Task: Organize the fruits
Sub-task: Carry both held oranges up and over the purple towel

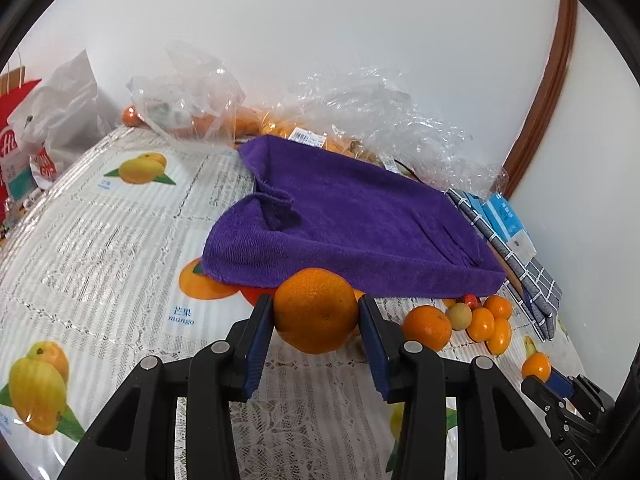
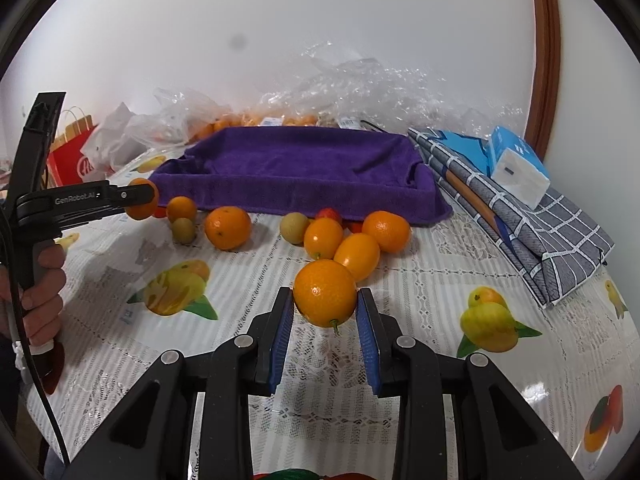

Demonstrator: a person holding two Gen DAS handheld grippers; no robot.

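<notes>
My left gripper (image 1: 316,308) is shut on a mandarin orange (image 1: 316,310) and holds it above the table, just in front of a tray lined with a purple towel (image 1: 352,220). My right gripper (image 2: 324,300) is shut on a smooth kumquat (image 2: 325,293) near the table's front. Loose fruit lies before the towel: a mandarin (image 2: 227,227), another mandarin (image 2: 387,230), kumquats (image 2: 357,255), pale longans (image 2: 294,228) and a small red fruit (image 2: 329,213). The left gripper with its mandarin (image 2: 141,199) shows at the left of the right wrist view.
Clear plastic bags with more oranges (image 1: 192,96) lie behind the towel by the wall. A grey checked cloth (image 2: 552,232) with a blue-white box (image 2: 516,168) lies to the right. Red and white bags (image 1: 36,128) stand at the far left. The tablecloth (image 1: 100,248) has printed fruit.
</notes>
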